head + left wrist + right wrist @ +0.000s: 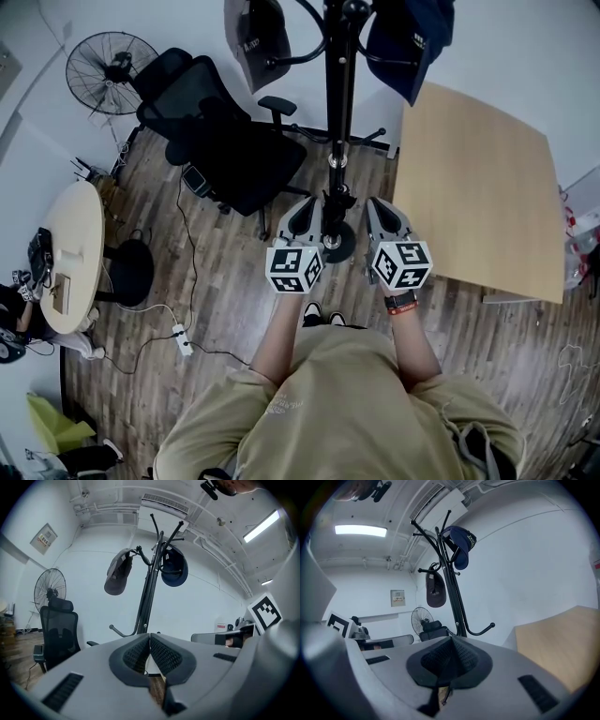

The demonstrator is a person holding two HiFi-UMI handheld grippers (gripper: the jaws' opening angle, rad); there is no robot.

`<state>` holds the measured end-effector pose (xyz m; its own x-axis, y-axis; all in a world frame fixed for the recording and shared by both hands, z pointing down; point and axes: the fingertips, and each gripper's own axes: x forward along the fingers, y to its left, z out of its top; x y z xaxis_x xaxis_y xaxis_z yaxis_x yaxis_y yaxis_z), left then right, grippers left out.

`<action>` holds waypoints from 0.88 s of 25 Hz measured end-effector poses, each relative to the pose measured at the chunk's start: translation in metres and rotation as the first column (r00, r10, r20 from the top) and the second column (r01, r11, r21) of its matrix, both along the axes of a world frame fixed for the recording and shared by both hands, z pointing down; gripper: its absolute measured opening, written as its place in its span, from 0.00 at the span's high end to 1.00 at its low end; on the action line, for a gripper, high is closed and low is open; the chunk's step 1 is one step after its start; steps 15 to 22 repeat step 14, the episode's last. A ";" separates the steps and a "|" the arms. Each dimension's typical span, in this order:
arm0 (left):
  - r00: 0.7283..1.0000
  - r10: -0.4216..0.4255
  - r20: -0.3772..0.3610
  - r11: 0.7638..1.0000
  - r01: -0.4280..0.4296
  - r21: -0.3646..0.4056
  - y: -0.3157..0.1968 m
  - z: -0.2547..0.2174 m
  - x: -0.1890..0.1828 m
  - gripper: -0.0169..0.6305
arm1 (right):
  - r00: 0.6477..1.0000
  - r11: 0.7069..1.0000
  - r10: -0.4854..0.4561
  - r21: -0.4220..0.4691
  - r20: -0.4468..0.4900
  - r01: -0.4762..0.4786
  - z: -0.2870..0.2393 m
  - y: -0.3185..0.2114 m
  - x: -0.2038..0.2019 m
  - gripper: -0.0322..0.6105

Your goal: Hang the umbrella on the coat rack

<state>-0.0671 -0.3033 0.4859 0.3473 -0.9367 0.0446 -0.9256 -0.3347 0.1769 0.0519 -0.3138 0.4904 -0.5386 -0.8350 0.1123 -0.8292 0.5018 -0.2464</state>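
No umbrella shows in any view. The black coat rack (338,103) stands straight ahead, its round base (338,247) on the wood floor between my two grippers. A grey cap (255,37) and a navy cap (409,39) hang from its upper hooks. My left gripper (306,216) is just left of the pole, jaws shut with nothing between them (149,637). My right gripper (384,217) is just right of it, also shut and empty (451,640). Both point up at the rack (147,599) (453,595).
A black office chair (225,141) stands left of the rack, with a floor fan (111,61) behind it. A light wooden table (478,187) fills the right side. A small round table (73,253) and floor cables (178,328) lie at the left.
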 end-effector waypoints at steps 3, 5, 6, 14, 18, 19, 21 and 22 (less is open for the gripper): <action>1.000 0.002 0.005 1.000 -0.002 0.005 0.001 -0.004 0.005 0.94 | 1.000 1.000 -0.001 0.003 0.006 0.001 -0.002 0.001 0.003 0.93; 1.000 -0.005 0.022 1.000 0.005 0.011 0.001 -0.006 0.007 0.94 | 1.000 1.000 0.001 0.008 0.016 -0.002 -0.004 0.001 0.006 0.93; 0.999 -0.012 0.041 1.000 0.012 0.016 0.001 -0.007 0.008 0.94 | 1.000 1.000 0.004 0.012 0.022 -0.004 -0.005 0.001 0.006 0.93; 0.996 -0.035 0.083 0.999 0.032 0.033 -0.010 -0.008 0.018 0.94 | 0.999 0.998 -0.051 0.022 0.015 0.051 0.003 -0.005 0.016 0.93; 0.996 -0.035 0.083 0.999 0.032 0.033 -0.010 -0.008 0.018 0.94 | 0.999 0.998 -0.051 0.022 0.015 0.051 0.003 -0.005 0.016 0.93; 0.996 -0.035 0.083 0.999 0.032 0.033 -0.010 -0.008 0.018 0.94 | 0.999 0.998 -0.051 0.022 0.015 0.051 0.003 -0.005 0.016 0.93; 0.996 -0.035 0.083 0.999 0.032 0.033 -0.010 -0.008 0.018 0.94 | 0.999 0.998 -0.051 0.022 0.015 0.051 0.003 -0.005 0.016 0.93; 0.996 -0.035 0.083 0.999 0.032 0.033 -0.010 -0.008 0.018 0.94 | 0.999 0.998 -0.051 0.022 0.015 0.051 0.003 -0.005 0.016 0.93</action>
